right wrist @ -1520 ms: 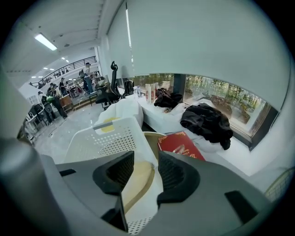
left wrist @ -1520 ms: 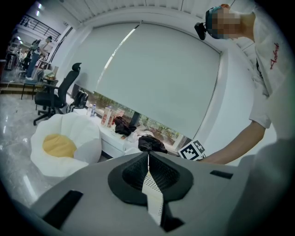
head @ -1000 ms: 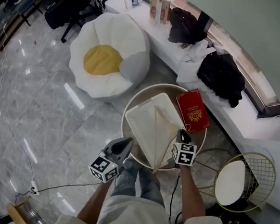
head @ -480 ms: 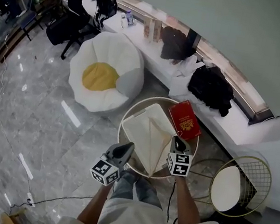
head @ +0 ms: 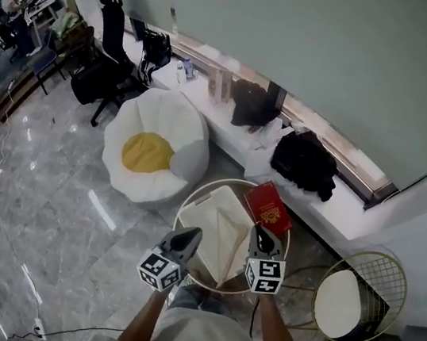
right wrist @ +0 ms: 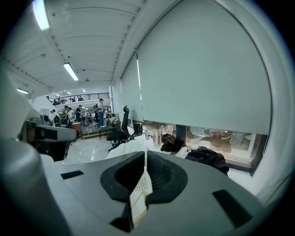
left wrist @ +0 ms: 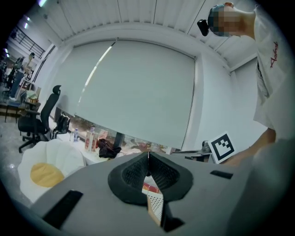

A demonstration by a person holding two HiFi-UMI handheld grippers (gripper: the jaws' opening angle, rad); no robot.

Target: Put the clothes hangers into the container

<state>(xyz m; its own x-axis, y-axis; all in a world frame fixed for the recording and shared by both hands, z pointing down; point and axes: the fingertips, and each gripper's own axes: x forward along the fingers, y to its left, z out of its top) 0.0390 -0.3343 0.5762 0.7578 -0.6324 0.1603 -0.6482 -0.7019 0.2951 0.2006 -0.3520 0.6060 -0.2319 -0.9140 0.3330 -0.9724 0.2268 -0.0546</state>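
A white perforated container (head: 209,209) stands on a round table (head: 190,194), and pale clothes hangers (head: 228,239) lie in it as a thin triangle. My left gripper (head: 191,235) hovers at the table's near left edge, shut with nothing in it. Over the near right edge my right gripper (head: 258,230) is also shut and empty, beside a red book (head: 269,207). In the left gripper view the jaws meet at the tip (left wrist: 147,155), with the container wall (left wrist: 156,206) showing below them. The right gripper view shows its jaws meeting (right wrist: 145,152) above that wall (right wrist: 141,184).
A white beanbag with a yellow centre (head: 154,153) sits left of the table. A gold wire stool (head: 357,298) stands to the right. Dark bags (head: 305,161) lie on the window ledge behind, and an office chair (head: 105,68) stands far left. The person's legs are under the grippers.
The head view has tilted up toward the window, so the table looks smaller and lower. Both grippers stay at the table's near edge, drawn slightly closer together.
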